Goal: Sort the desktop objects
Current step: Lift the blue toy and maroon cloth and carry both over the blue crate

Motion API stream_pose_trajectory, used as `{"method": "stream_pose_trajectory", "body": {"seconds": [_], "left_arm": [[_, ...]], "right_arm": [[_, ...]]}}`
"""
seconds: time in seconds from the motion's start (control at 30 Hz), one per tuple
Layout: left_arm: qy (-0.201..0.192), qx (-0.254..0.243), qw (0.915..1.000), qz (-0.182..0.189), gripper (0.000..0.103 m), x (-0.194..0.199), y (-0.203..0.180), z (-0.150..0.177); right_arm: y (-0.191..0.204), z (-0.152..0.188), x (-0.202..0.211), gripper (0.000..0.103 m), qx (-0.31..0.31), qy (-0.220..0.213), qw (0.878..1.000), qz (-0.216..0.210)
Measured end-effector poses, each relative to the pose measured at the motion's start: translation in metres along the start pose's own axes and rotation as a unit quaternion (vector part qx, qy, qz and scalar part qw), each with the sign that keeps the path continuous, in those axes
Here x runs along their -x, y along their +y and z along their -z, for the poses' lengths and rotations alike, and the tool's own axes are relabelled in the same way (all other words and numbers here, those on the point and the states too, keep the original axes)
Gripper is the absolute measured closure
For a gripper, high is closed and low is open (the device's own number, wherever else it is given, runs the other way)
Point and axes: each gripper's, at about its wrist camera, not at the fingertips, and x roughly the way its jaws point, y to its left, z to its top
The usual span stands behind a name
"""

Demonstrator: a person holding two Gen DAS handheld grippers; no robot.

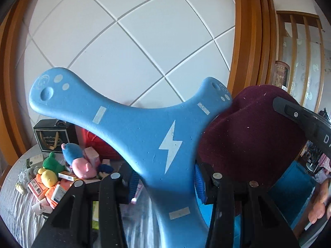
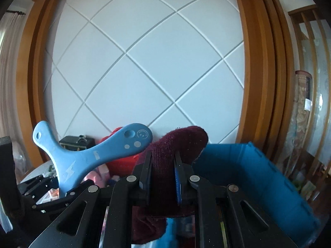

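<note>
Right up against the left lens, a blue boomerang [image 1: 144, 144] was clamped by the left gripper [image 1: 164, 183], jaws partly open around its lower arm, lightning bolt mark facing the camera. Its other two arms were spread toward 10 and 2 o'clock across a white tiled wall [image 1: 128, 41].

Same deal on the other side: a maroon sock [image 2: 163, 165] was pinched in the right gripper [image 2: 162, 177], jaws closed nearly all the way on the fabric, with the toe end poking up at 12 o'clock and the rest drooping below the fingers. In the left view the sock was seen at 3 o'clock, just beside the boomerang's right arm, kinda touching it.

A blue bin [image 2: 258, 175] was spotted at 4 o'clock in the right view, just past the sock.

Down at 8 o'clock in the left view, a messy pile was left on the table [image 1: 14, 202]: plush toys [image 1: 78, 161], small boxes [image 1: 38, 187], and a black box [image 1: 51, 138] behind them. A red thing [image 2: 119, 163] was noticed behind that, can't tell what.
</note>
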Motion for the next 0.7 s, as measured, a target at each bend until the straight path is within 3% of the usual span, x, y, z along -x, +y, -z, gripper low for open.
{"method": "stream_pose_trajectory", "body": {"seconds": [0.13,0.3,0.5,0.7], "left_arm": [[0.034,0.01,0.9993,0.009,0.059,-0.043,-0.07,-0.034],[0.1,-0.005,0.9949,0.009,0.059,-0.113,-0.149,-0.056],[0.187,-0.057,0.9805,-0.02,0.059,-0.206,-0.217,-0.039],[0.239,-0.057,0.9687,-0.034,0.058,-0.253,-0.238,-0.019]], "right_arm": [[-0.076,-0.015,-0.02,0.086,0.021,0.012,1.0,0.011],[-0.14,-0.012,-0.057,0.086,0.053,0.04,0.997,0.04],[-0.193,0.01,-0.102,0.086,0.056,0.088,0.993,0.052],[-0.218,0.031,-0.145,0.086,0.057,0.128,0.989,0.052]]}}
